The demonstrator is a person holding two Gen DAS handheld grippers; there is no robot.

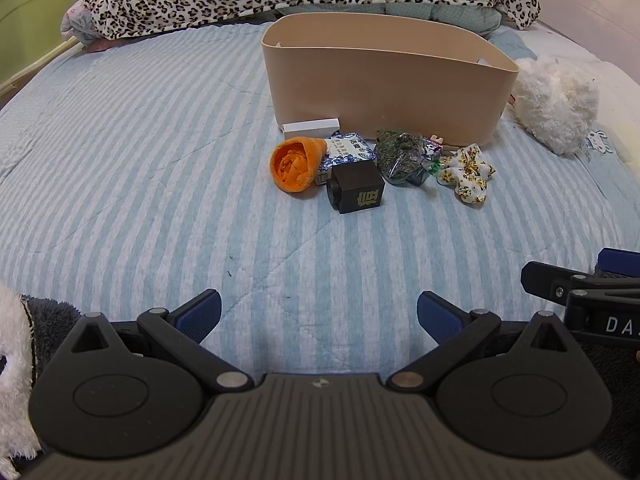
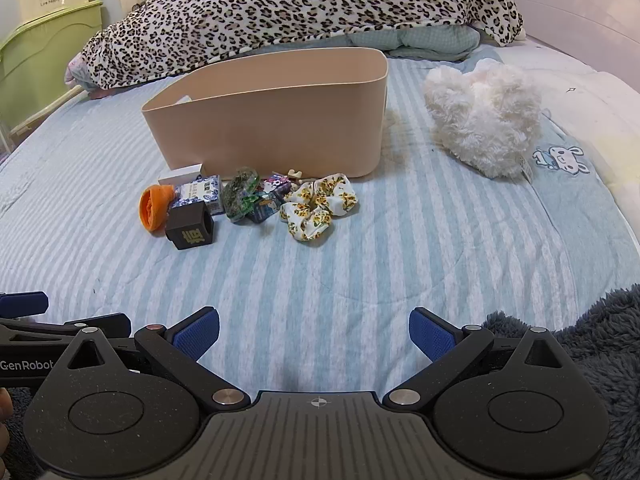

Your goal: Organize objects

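Smooth matt plastic bin [image 1: 384, 92], fluffy plush toy [image 2: 484, 120] (white), quilted striped cloth bedspread [image 1: 160, 184]

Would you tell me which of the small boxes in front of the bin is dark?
The dark brown cube box with gold lettering, nearest the cameras; the others are white or blue-patterned.

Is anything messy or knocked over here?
Yes. The small things lie heaped on the striped bedspread, outside the beige plastic bin. The dark cube box is tipped, and the orange rolled cloth lies sideways.

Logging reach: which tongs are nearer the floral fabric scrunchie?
Right, narrowly. Right tongs face the floral fabric scrunchie almost straight ahead; left tongs see it off right.
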